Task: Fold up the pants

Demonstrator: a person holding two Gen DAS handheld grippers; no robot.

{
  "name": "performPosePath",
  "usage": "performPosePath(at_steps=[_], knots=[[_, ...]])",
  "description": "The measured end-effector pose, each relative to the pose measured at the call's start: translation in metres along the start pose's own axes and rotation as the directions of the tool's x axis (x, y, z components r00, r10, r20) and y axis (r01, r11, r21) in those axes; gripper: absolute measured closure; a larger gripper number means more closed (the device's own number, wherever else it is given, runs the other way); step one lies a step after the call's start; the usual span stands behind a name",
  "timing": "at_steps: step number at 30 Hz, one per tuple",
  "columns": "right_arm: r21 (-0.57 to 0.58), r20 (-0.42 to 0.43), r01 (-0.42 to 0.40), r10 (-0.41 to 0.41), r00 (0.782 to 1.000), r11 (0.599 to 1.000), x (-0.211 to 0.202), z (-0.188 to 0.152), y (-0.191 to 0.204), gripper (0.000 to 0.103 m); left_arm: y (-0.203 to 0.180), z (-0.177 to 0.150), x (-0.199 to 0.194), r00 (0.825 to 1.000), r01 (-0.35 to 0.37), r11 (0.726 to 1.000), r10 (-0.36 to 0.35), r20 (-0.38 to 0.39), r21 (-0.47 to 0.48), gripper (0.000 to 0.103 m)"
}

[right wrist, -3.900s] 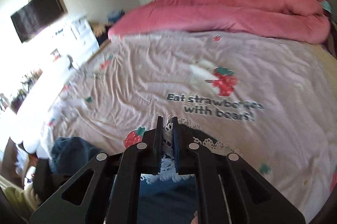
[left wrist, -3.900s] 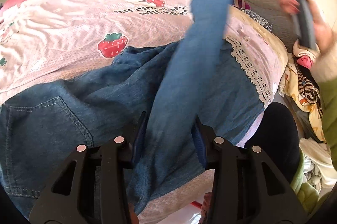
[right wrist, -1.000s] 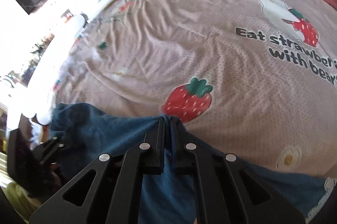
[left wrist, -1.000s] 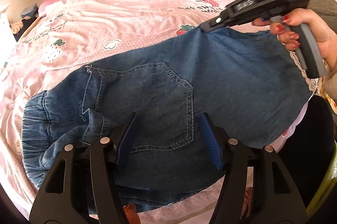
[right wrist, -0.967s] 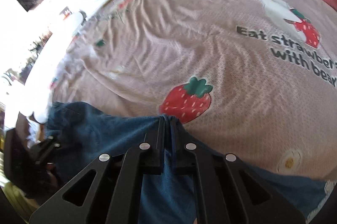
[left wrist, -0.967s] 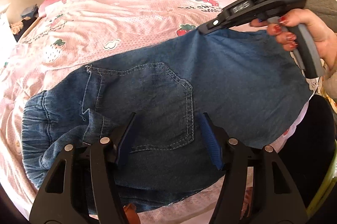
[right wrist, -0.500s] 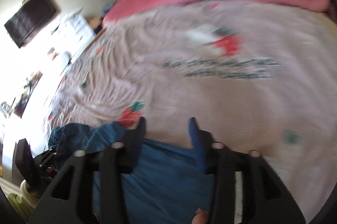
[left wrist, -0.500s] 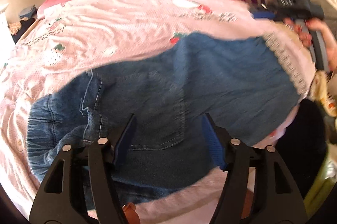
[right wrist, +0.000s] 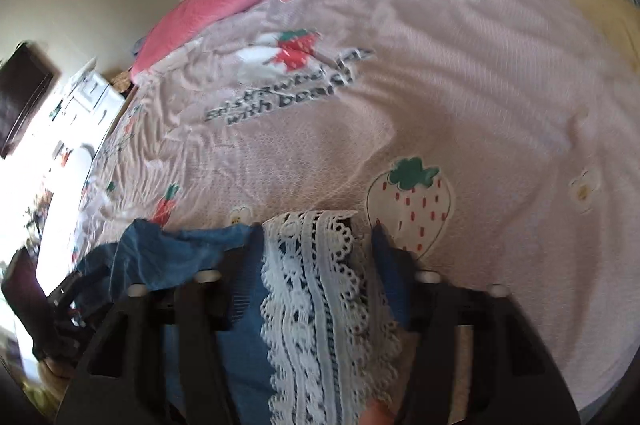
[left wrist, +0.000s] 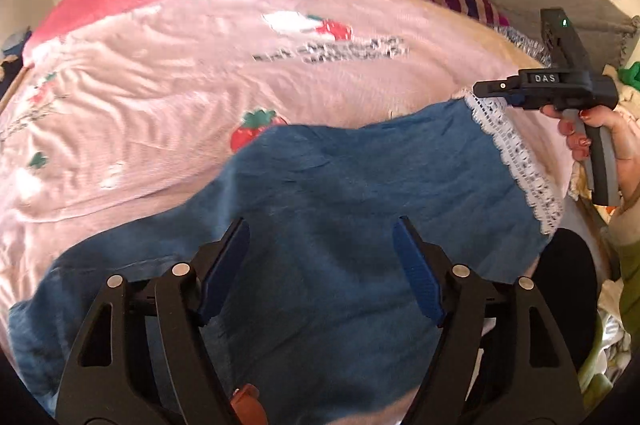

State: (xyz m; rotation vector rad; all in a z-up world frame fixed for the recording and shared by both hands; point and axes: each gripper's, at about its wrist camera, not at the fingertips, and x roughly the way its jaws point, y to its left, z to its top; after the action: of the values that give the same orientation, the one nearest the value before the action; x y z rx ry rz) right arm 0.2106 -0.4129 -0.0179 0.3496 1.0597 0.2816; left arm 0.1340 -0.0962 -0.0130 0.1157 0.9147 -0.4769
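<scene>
Your left gripper (left wrist: 320, 261) hangs released over the pants (left wrist: 360, 193) on the bed (left wrist: 160, 97); your right gripper (right wrist: 316, 245) gapes, unclenched, around their lace hem (right wrist: 316, 285).

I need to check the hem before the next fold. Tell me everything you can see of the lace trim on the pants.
The lace trim is white openwork with scalloped edges, sewn along the hem of the blue denim pants. It lies flat on the pink strawberry sheet, between the open right tongs, which do not pinch it.

Bright daylight, blown-out glare at left (right wrist view); motion blur, fisheye-dark corners
</scene>
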Motion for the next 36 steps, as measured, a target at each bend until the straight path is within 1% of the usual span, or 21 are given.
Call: performPosePath(at_steps=[1,2,4,6,9,12,13,14,15,16,17,18,19,21,23,25,28,30,32,34,36], knots=[[0.011,0.005,-0.006,0.006,1.0,1.0,0.001,-0.001,-0.002,0.092,0.0,0.001,0.008,1.0,-0.009,1.0,0.009,-0.014,-0.004,0.037],[0.017,0.017,-0.008,0.008,1.0,1.0,-0.001,-0.001,-0.003,0.096,0.003,0.0,0.015,0.999,-0.019,1.0,0.018,-0.03,-0.012,0.037],[0.016,0.059,0.03,-0.031,0.998,0.999,-0.013,-0.004,-0.01,0.097,0.009,-0.003,0.027,0.998,-0.033,0.999,0.031,-0.055,-0.037,0.037],[0.025,0.073,0.043,-0.045,0.996,0.999,-0.016,-0.006,-0.016,0.097,0.014,-0.004,0.03,0.999,-0.018,0.998,0.015,-0.049,-0.057,0.037],[-0.007,0.064,0.092,-0.092,0.994,0.996,-0.007,-0.007,-0.012,0.097,0.013,-0.003,0.032,0.998,-0.044,0.998,0.042,-0.037,-0.042,0.037],[-0.028,0.063,0.128,-0.126,0.99,0.991,0.003,-0.007,-0.011,0.096,0.015,-0.004,0.031,0.999,-0.045,0.998,0.044,-0.032,-0.045,0.037],[-0.028,0.067,0.114,-0.112,0.991,0.993,0.001,-0.008,-0.011,0.093,0.015,-0.005,0.03,0.998,-0.047,0.998,0.046,-0.031,-0.044,0.037],[-0.022,0.085,0.11,-0.108,0.991,0.994,-0.005,-0.01,-0.013,0.087,0.016,-0.006,0.027,0.998,-0.048,0.998,0.047,-0.028,-0.041,0.037],[-0.019,0.098,0.11,-0.107,0.989,0.994,-0.01,-0.011,-0.013,0.073,0.017,-0.006,0.024,0.999,-0.049,0.998,0.048,-0.021,-0.041,0.036],[-0.021,0.125,0.108,-0.104,0.987,0.994,-0.022,-0.016,-0.014,0.068,0.018,-0.007,0.017,0.999,-0.043,0.998,0.042,-0.011,-0.042,0.035],[-0.028,0.145,0.106,-0.101,0.984,0.994,-0.032,-0.021,-0.014,0.064,0.019,-0.009,0.009,0.999,-0.035,0.998,0.035,0.002,-0.043,0.035],[-0.035,0.158,0.108,-0.101,0.982,0.994,-0.041,-0.027,-0.014,0.063,0.02,-0.011,0.003,0.999,-0.037,0.998,0.037,0.012,-0.043,0.034],[-0.045,0.164,0.107,-0.098,0.982,0.993,-0.051,-0.036,-0.014,0.062,0.021,-0.014,-0.005,0.998,-0.052,0.998,0.053,0.025,-0.042,0.032],[-0.065,0.155,0.097,-0.086,0.984,0.993,-0.064,-0.054,-0.013,0.052,0.023,-0.024,-0.023,0.995,-0.089,0.995,0.091,0.051,-0.036,0.031],[-0.097,0.131,0.098,-0.085,0.988,0.991,-0.075,-0.079,-0.007,0.05,0.027,-0.037,-0.042,0.988,-0.134,0.99,0.137,0.07,-0.046,0.03],[-0.128,0.101,0.102,-0.089,0.991,0.987,-0.08,-0.103,-0.001,0.05,0.033,-0.053,-0.06,0.983,-0.163,0.984,0.168,0.072,-0.073,0.029],[-0.163,0.053,0.119,-0.112,0.992,0.979,-0.078,-0.133,0.006,0.05,0.037,-0.074,-0.077,0.969,-0.231,0.971,0.236,0.07,-0.067,0.027],[-0.174,0.031,0.125,-0.122,0.992,0.977,-0.073,-0.147,0.01,0.05,0.04,-0.084,-0.087,0.964,-0.253,0.965,0.258,0.063,-0.071,0.027],[-0.17,0.016,0.099,-0.098,0.995,0.98,-0.069,-0.152,0.013,0.05,0.041,-0.091,-0.097,0.959,-0.272,0.959,0.277,0.063,-0.079,0.027],[-0.163,-0.001,0.101,-0.102,0.995,0.982,-0.064,-0.153,0.014,0.051,0.042,-0.096,-0.104,0.957,-0.276,0.957,0.282,0.066,-0.086,0.026],[-0.177,-0.023,0.114,-0.12,0.993,0.978,-0.056,-0.153,0.016,0.074,0.04,-0.097,-0.107,0.96,-0.264,0.96,0.271,0.073,-0.095,0.026]])
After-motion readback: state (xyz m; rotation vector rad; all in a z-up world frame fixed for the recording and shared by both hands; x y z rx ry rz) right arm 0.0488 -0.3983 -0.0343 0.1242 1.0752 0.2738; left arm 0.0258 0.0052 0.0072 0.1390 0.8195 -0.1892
